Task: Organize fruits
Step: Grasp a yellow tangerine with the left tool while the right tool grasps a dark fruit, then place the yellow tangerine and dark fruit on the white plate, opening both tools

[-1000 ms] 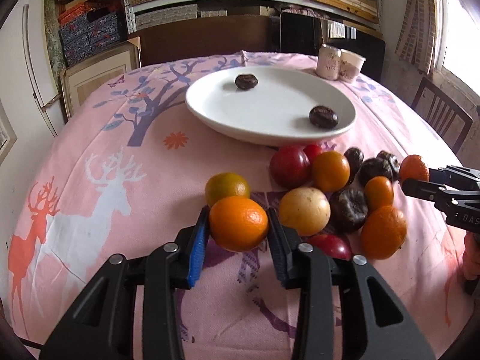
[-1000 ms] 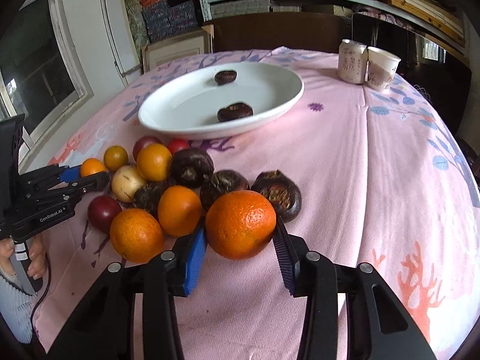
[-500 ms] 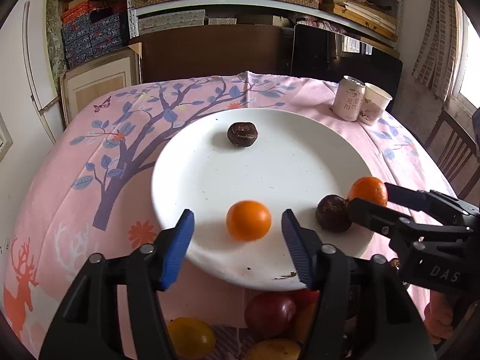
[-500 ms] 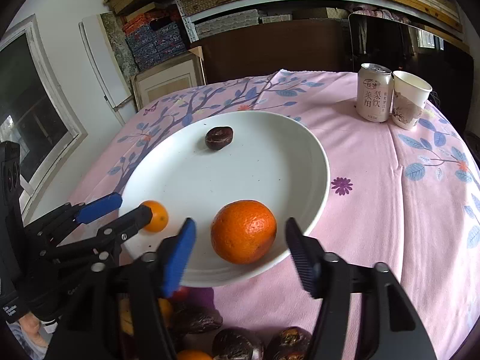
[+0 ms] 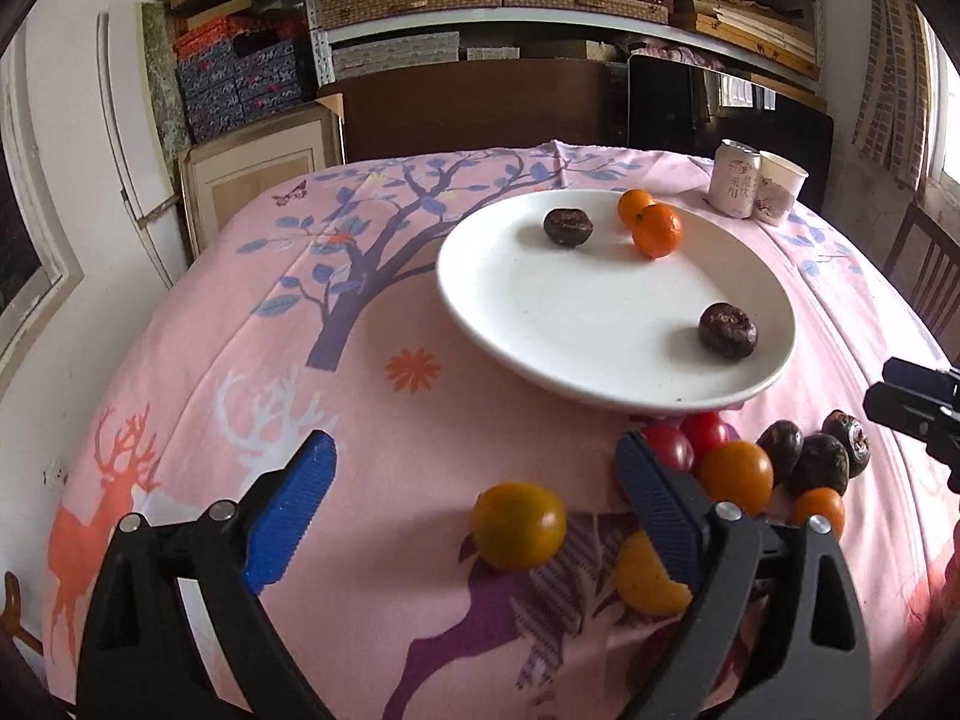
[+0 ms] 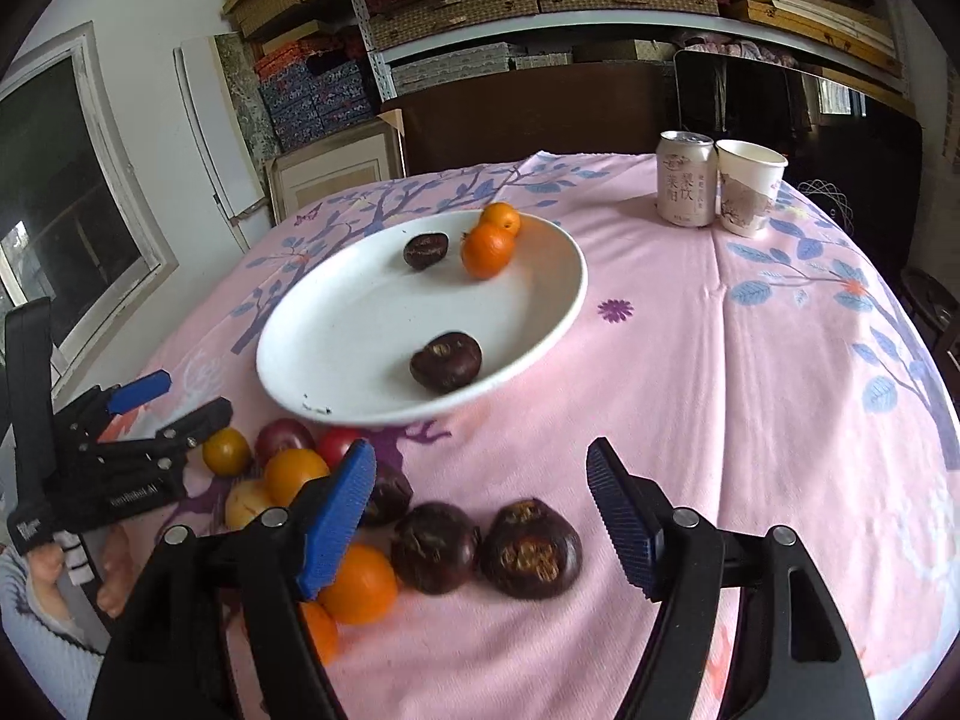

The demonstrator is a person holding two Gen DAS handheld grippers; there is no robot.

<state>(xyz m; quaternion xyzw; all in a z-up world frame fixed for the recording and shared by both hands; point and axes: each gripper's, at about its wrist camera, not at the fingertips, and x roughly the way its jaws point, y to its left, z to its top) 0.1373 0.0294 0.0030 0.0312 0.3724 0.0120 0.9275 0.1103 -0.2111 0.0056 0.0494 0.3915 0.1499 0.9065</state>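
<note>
Sitting on the pink-clothed worktop [image 5: 372, 324], the white plate [image 5: 540, 324] carries two oranges [image 5: 657, 230] touching each other at its far side and two dark fruits [image 5: 726, 330], one beside the oranges and one near the front rim. The left gripper [image 5: 474, 504] has just been opening; its jaws stand wide apart, empty, above a yellow-orange fruit [image 5: 518, 525] on the cloth. The right gripper [image 6: 480, 510] also has its jaws apart, having opened, gripping nothing, above two dark fruits [image 6: 531, 547] lying side by side. More fruit [image 6: 297, 474] is piled just in front of the plate. A can [image 6: 686, 177] and a paper cup [image 6: 749, 186] stand together at the far edge.
</note>
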